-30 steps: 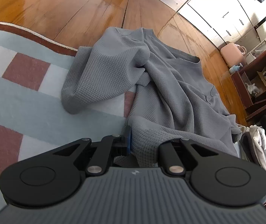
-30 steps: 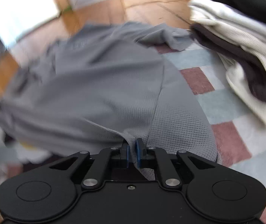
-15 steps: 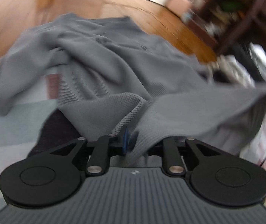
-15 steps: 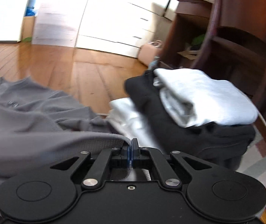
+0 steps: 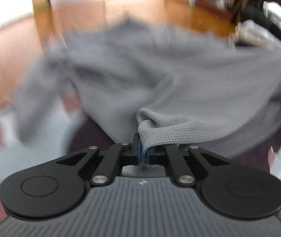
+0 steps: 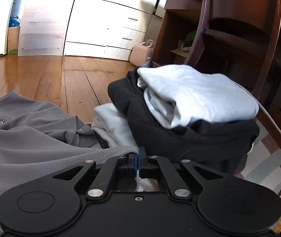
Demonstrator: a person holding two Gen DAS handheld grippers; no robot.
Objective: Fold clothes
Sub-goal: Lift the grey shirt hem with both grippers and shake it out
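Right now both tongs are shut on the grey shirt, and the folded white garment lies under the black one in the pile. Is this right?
Not quite. The right wrist view shows the white garment on top of the black one. Both the left tongs and right tongs are shut on the grey shirt.

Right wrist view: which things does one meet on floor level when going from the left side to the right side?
grey shirt → right gripper, shut on the shirt's hem → stack of folded clothes, white garment over black → striped rug
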